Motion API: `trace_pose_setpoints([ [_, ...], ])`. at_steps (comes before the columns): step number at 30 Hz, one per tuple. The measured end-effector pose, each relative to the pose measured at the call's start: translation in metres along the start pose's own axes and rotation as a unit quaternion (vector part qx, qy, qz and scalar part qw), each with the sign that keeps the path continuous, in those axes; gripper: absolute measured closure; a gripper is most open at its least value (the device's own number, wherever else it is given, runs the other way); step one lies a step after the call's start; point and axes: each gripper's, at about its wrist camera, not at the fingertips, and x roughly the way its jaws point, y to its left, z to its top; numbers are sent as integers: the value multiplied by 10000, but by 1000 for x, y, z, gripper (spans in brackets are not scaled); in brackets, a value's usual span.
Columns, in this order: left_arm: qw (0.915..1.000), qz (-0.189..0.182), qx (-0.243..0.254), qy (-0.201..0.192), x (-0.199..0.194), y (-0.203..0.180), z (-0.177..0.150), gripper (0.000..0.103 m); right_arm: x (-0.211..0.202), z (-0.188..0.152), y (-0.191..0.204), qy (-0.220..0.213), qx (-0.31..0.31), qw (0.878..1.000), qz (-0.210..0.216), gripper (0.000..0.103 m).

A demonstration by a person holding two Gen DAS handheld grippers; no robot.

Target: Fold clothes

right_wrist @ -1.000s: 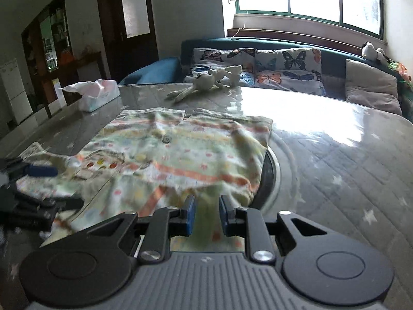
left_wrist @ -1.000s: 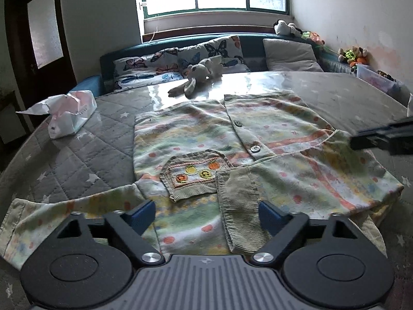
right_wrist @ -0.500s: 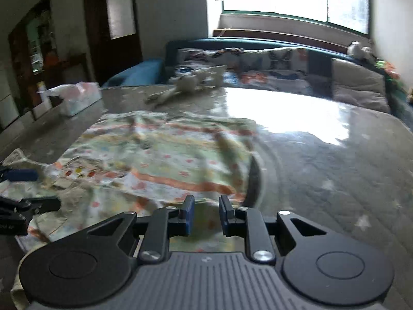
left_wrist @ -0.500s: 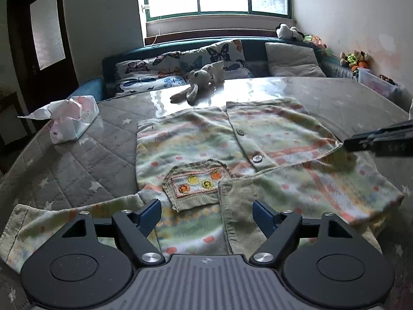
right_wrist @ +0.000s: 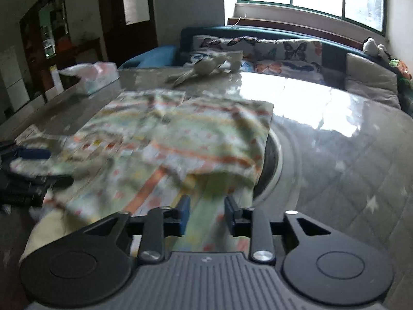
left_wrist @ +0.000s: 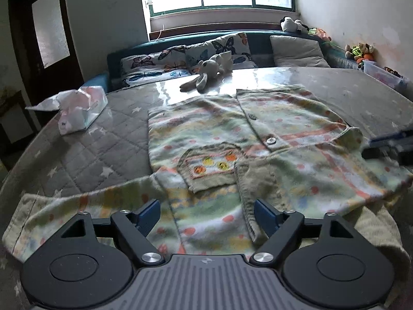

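Note:
A pale green and orange patterned child's shirt (left_wrist: 232, 134) with buttons and a chest pocket (left_wrist: 210, 165) lies flat on the grey quilted table (left_wrist: 103, 142). Its right sleeve is folded across the front; its left sleeve (left_wrist: 64, 206) stretches out to the left. My left gripper (left_wrist: 206, 215) is open, low over the shirt's near edge. My right gripper (right_wrist: 206, 213) is open over the shirt's right side (right_wrist: 185, 155), nothing between its fingers. It also shows at the right edge of the left wrist view (left_wrist: 389, 147).
A tissue box (left_wrist: 77, 108) stands at the table's left. A stuffed rabbit (left_wrist: 206, 72) lies at the far edge. A sofa with butterfly cushions (left_wrist: 206, 51) runs behind. A round inset ring (right_wrist: 273, 160) in the table peeks out beside the shirt.
My right gripper has opened and let go of the folded sleeve, which now lies on the shirt. My left gripper stays open and has pulled back a little.

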Motion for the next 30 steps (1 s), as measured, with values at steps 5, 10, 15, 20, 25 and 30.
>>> trace_pose_setpoints([
  [5, 9999, 40, -93, -47, -12, 7, -6, 13, -17, -18, 13, -27, -294, 9995, -143, 66],
  [10, 9995, 165, -270, -81, -23, 21, -14, 8, -30, -26, 11, -53, -65, 9998, -193, 63],
  [15, 9977, 378, -568, -30, -32, 44, -25, 8, -38, -40, 9, -111, 40, 9994, -315, 63],
  [20, 9934, 679, -922, -6, -41, 70, -36, 8, -35, -34, 16, 18, -205, 9994, -275, 63],
  [25, 9875, 965, -1244, 5, -46, 95, -44, 8, -27, -11, 37, -128, -467, 9988, 99, 62],
  [30, 9767, 1400, -1626, 0, -48, 125, -49, 8, -3, 8, 71, -125, -921, 9945, 489, 62],
])
